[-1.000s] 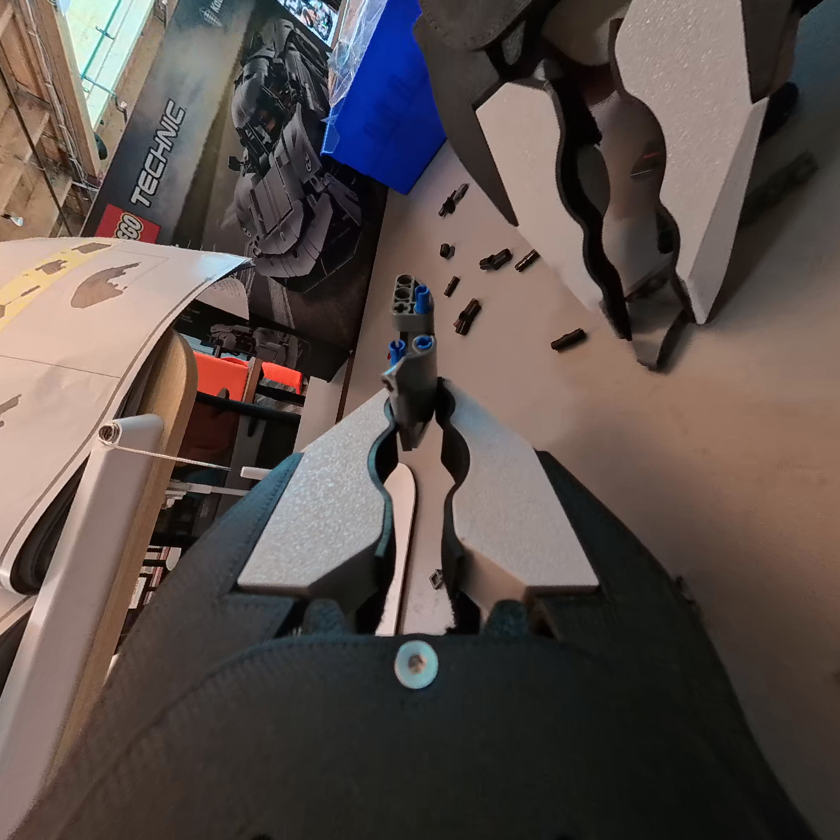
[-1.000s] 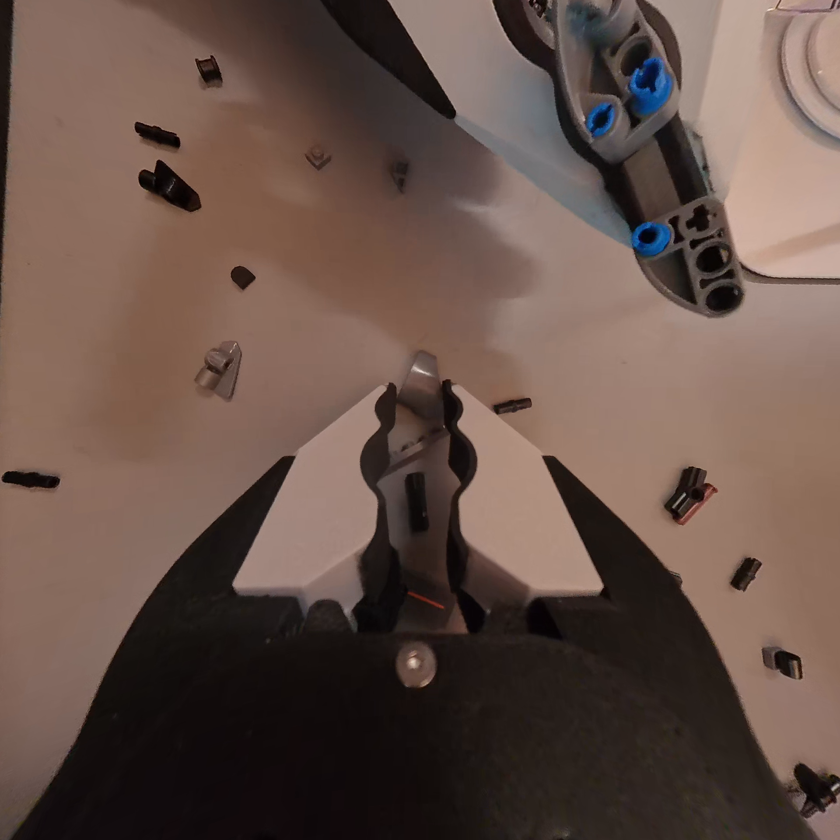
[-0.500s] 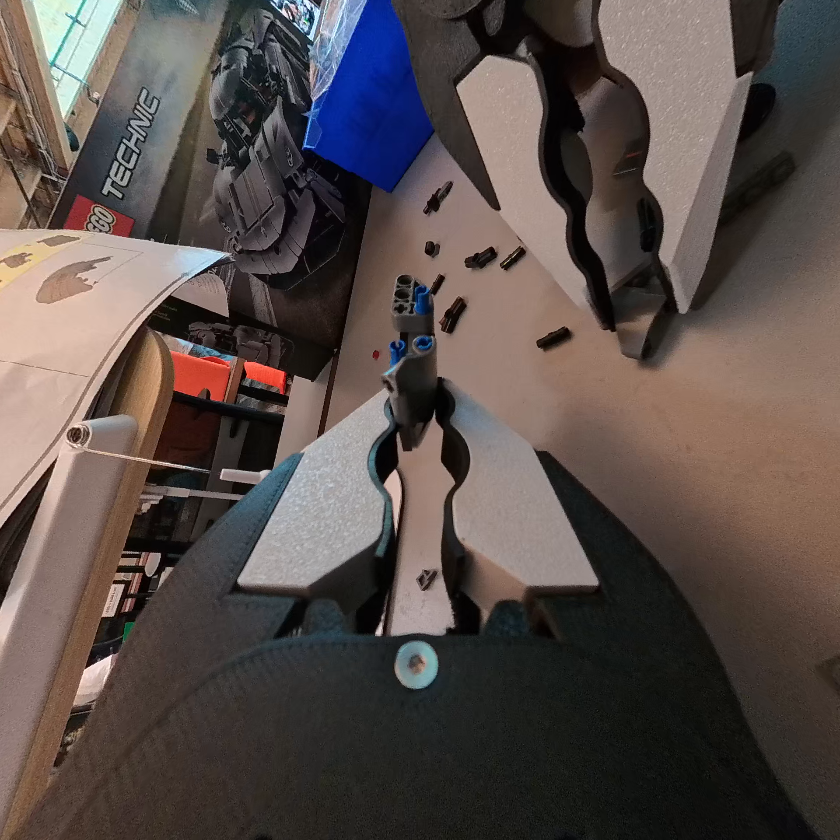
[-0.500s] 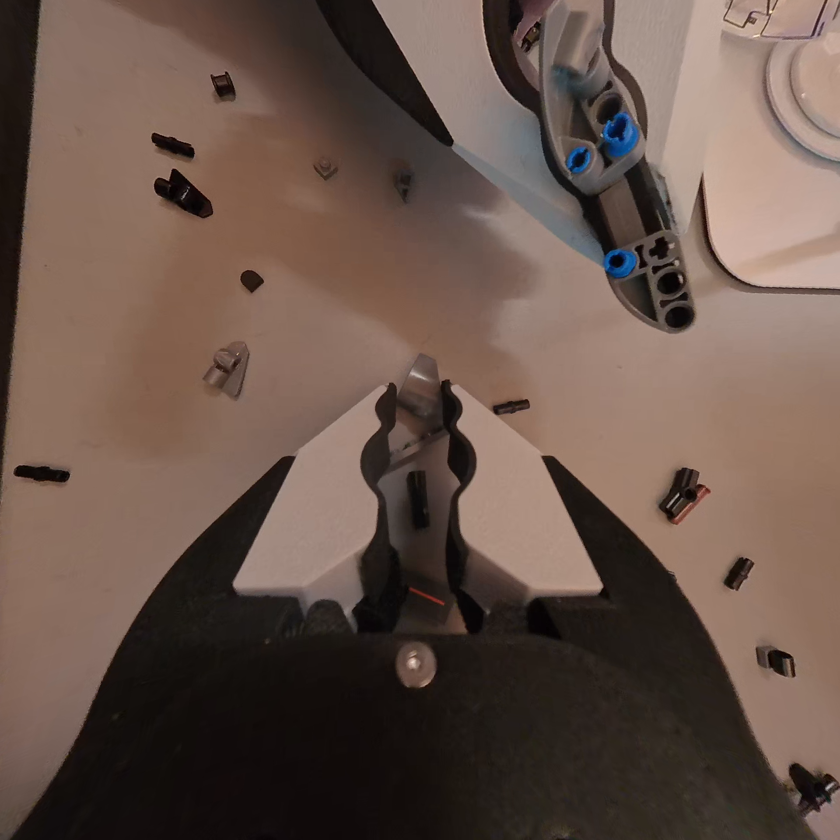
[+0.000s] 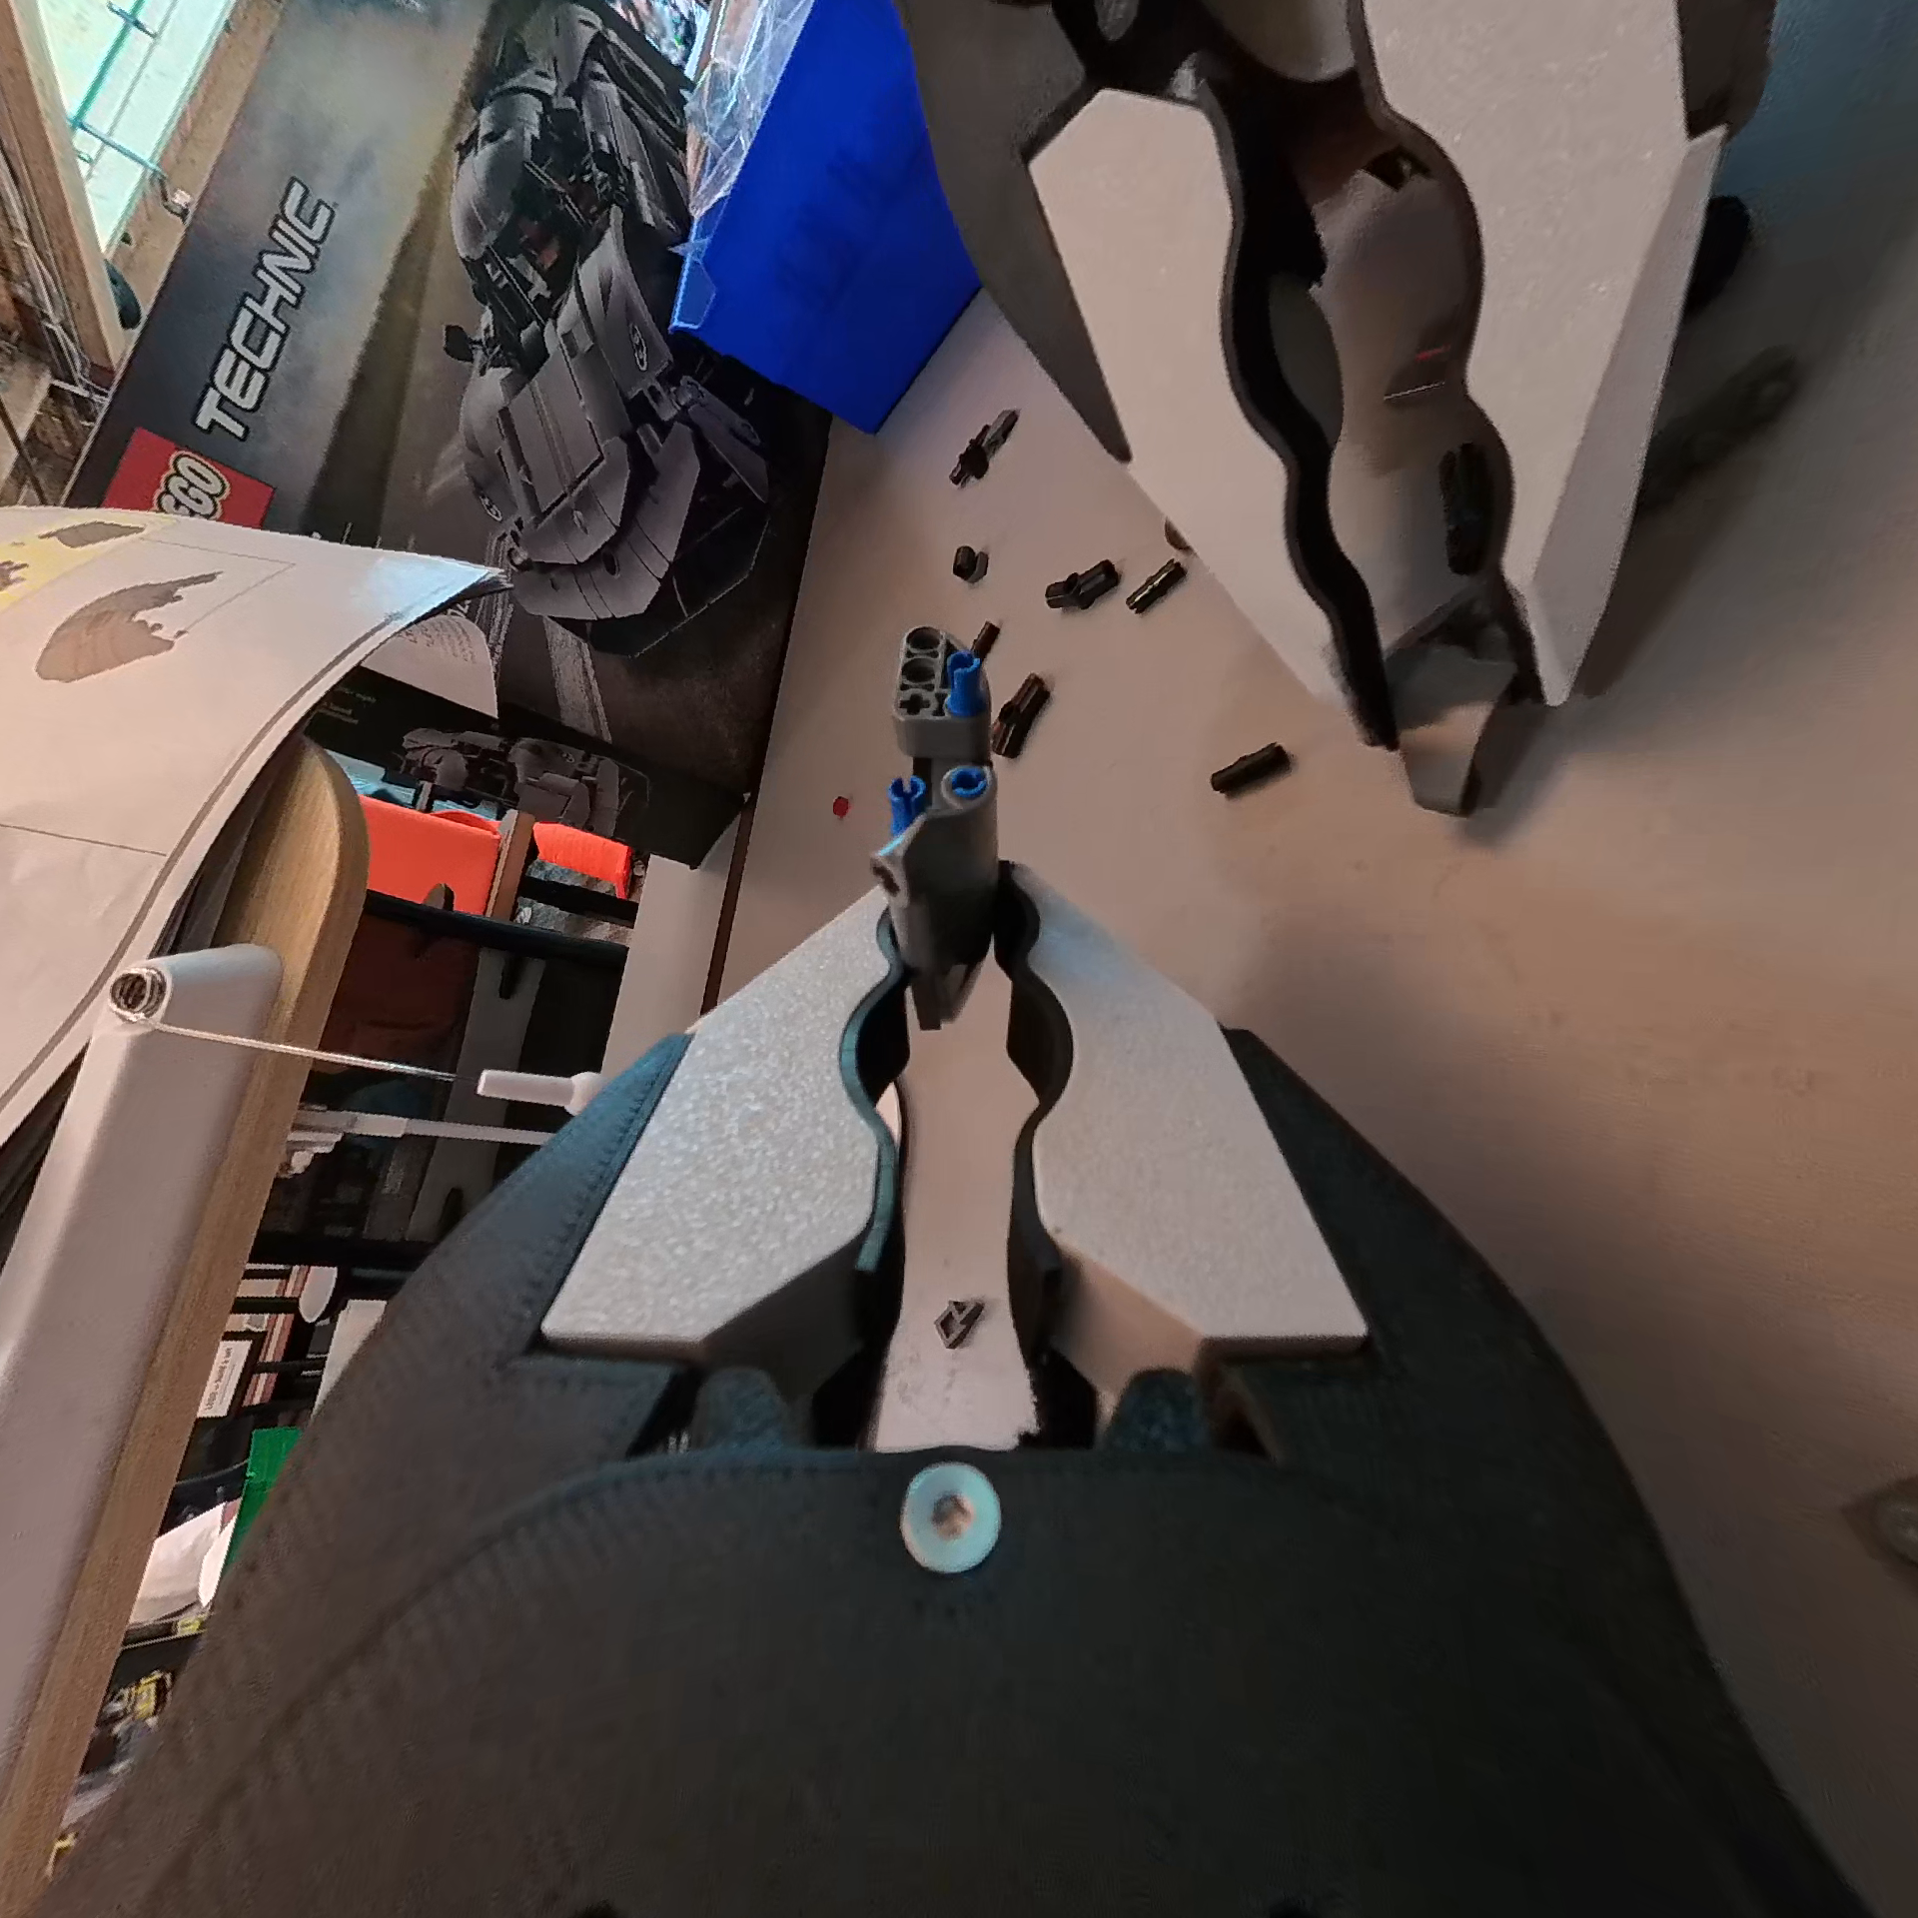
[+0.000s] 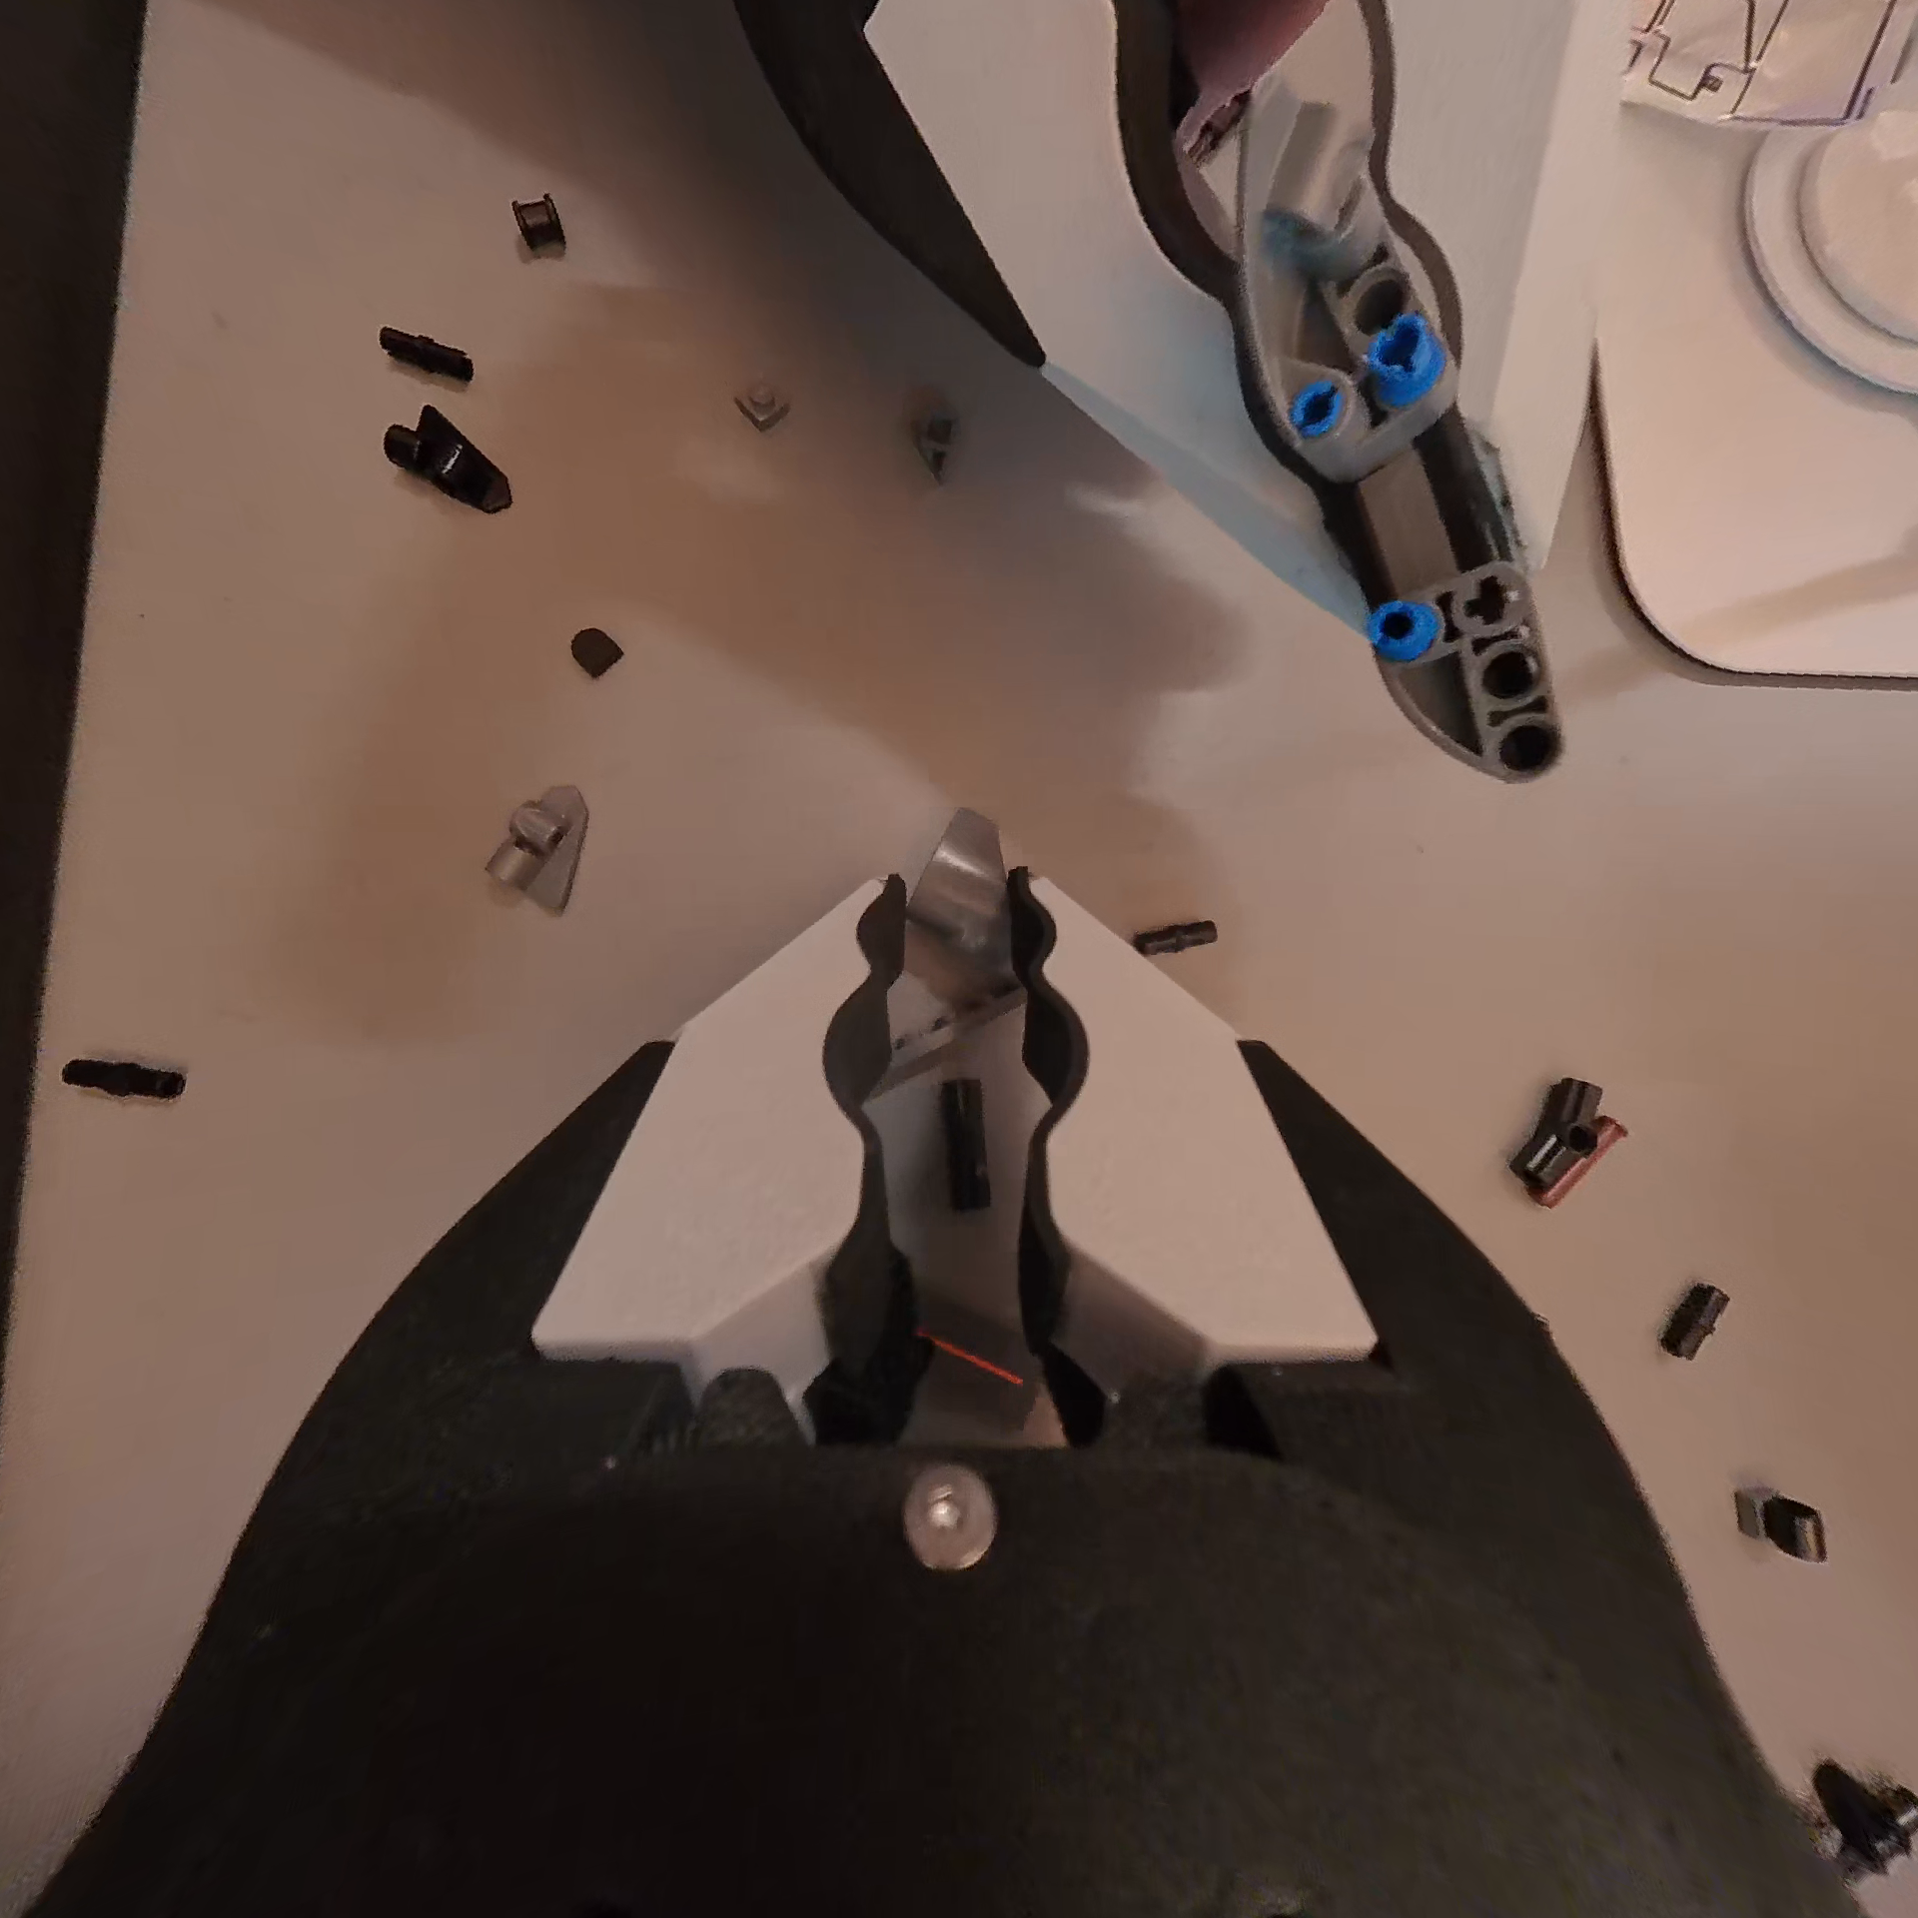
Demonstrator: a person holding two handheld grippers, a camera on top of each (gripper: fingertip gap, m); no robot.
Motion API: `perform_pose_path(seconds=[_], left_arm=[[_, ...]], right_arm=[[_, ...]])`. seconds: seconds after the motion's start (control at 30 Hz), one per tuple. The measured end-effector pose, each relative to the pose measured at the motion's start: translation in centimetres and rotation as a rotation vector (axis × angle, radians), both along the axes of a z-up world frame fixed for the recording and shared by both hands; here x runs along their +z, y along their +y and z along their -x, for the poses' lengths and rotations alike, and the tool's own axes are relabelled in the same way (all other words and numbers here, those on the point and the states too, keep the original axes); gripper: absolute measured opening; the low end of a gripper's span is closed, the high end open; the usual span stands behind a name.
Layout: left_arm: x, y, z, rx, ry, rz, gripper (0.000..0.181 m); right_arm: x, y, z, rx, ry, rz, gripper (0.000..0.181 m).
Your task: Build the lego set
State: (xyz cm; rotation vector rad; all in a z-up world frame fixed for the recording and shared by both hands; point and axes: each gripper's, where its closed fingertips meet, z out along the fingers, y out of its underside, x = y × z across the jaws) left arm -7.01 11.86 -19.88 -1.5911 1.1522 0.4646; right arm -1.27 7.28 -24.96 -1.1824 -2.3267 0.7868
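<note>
The left gripper (image 5: 950, 913) is clamped on a grey beam (image 5: 939, 820) studded with blue pins (image 5: 965, 685), holding it up above the pale table (image 5: 1505, 1090). Across from it, the right gripper (image 6: 955, 882) pinches a small silver-grey piece (image 6: 960, 882) at its tips (a black pin (image 6: 963, 1142) sits between the fingers too). Loose black pins (image 6: 426, 351) lie scattered about; the set's box (image 5: 415, 311) stands behind.

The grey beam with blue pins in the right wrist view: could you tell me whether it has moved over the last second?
Yes. The grey beam has drifted down and left in the view, closer to the small black pin, which has barely shifted.
</note>
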Motion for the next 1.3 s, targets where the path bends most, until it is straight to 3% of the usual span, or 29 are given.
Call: perform_pose_path(seconds=[0.63,1.3], left_arm=[[-0.5,0.0,0.0,-0.005,-0.02,0.032,0.01],[-1.1,-0.6,-1.0,-0.06,-0.337,0.248,0.01]], right_arm=[[-0.7,0.2,-0.5,-0.011,-0.05,0.018,0.021],[-0.5,-0.1,-0.4,0.004,-0.036,0.009,0.021]])
